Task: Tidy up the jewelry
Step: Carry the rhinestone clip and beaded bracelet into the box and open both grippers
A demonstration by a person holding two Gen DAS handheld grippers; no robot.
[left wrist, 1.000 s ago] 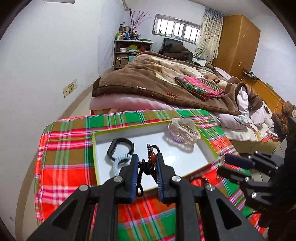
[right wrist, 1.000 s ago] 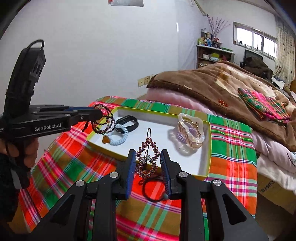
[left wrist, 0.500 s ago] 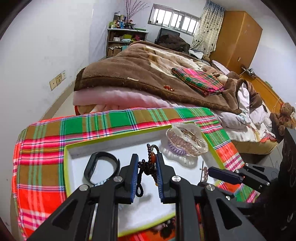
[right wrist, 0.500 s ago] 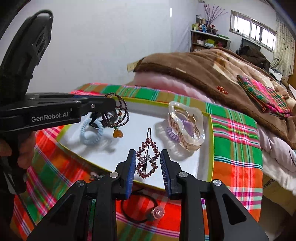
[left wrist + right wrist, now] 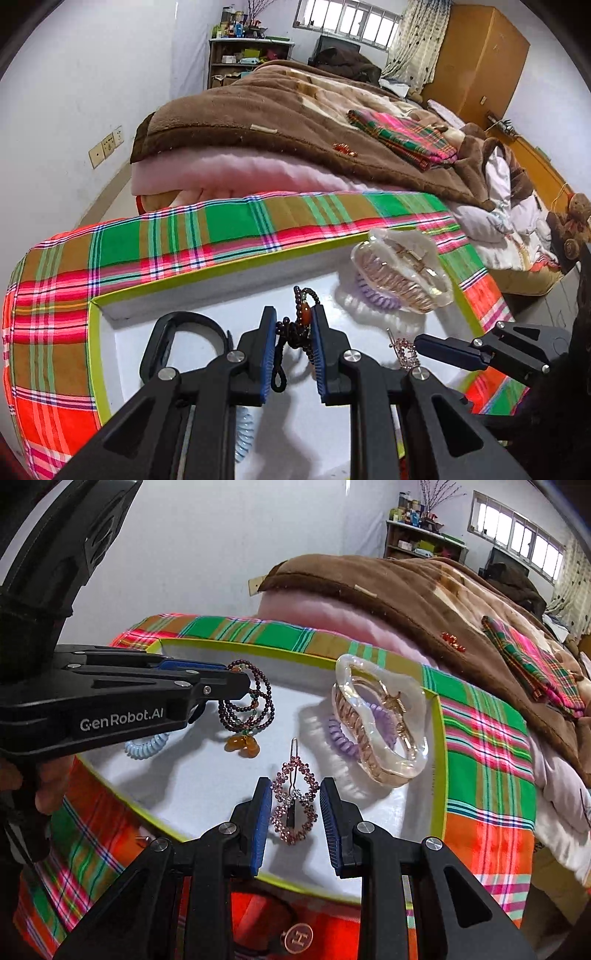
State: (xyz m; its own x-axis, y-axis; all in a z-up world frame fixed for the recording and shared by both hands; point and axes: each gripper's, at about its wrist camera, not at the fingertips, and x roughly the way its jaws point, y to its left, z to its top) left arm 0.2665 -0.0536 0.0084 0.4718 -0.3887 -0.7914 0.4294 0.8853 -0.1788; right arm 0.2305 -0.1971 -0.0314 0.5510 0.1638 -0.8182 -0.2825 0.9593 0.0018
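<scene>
Two grippers work over a white tray with a yellow-green rim (image 5: 439,760), which sits on a plaid cloth (image 5: 484,738). The left gripper (image 5: 293,326) has its fingers narrowed around a dark beaded bracelet (image 5: 295,332); from the right wrist view the same bracelet (image 5: 247,705) hangs in loops from the fingertips above the tray floor, an amber pendant (image 5: 242,744) at its lowest point, whether touching the floor cannot be told. The right gripper (image 5: 293,808) grips a rhinestone hair clip (image 5: 293,801) between its blue pads (image 5: 260,827), fingers drawn in on either side of it; the clip stands over the near part of the tray. From the left wrist view that clip (image 5: 404,349) shows at the tip of the right gripper (image 5: 419,343).

Inside the tray: a large translucent claw clip (image 5: 380,720) rests at the far right, lying on a purple coil hair tie (image 5: 341,738). A light blue coil hair tie (image 5: 146,746) lies at the left, partly hidden by the left gripper. A black band (image 5: 184,332) lies in the far left corner.

Outside the tray, on the cloth at the near edge, lies a black hair tie with a round metal charm (image 5: 299,939). A bed with a brown blanket (image 5: 258,122) stands beyond the cloth.
</scene>
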